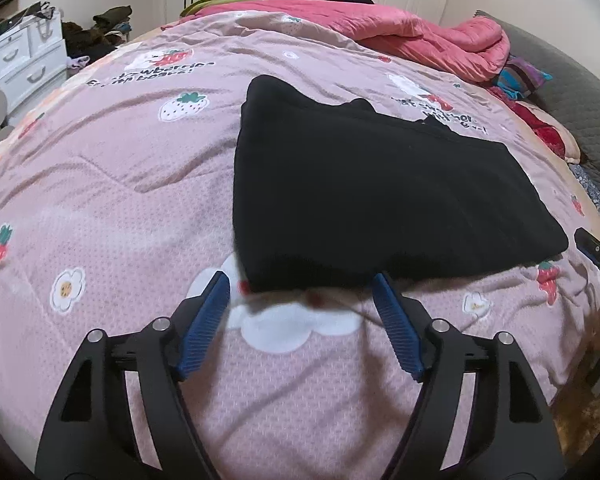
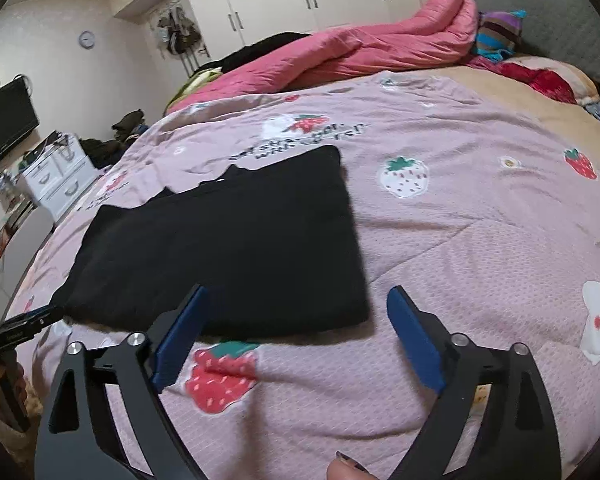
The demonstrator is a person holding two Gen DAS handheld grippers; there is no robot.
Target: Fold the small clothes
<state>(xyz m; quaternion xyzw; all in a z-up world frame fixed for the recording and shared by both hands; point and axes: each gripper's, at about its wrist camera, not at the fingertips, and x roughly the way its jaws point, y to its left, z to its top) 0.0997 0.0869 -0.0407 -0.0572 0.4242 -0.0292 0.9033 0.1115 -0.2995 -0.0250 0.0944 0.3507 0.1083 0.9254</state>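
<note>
A black garment (image 1: 380,192) lies folded flat as a rough rectangle on the pink strawberry-print bed cover (image 1: 120,208). My left gripper (image 1: 300,280) is open, its blue pads just short of the garment's near edge, left of its middle. In the right wrist view the same garment (image 2: 228,248) lies left of centre. My right gripper (image 2: 298,290) stands wide open over its near right corner; the pads press on nothing. The left gripper (image 2: 20,328) shows at the left edge of that view. A thumb (image 2: 348,472) shows at the bottom.
A bunched pink quilt (image 2: 360,56) lies along the far side of the bed, with pillows (image 2: 548,80) and a grey headboard (image 2: 560,12) at the right. White drawers (image 1: 24,56), piled clothes and a wall TV (image 2: 4,128) stand beyond the bed's left side.
</note>
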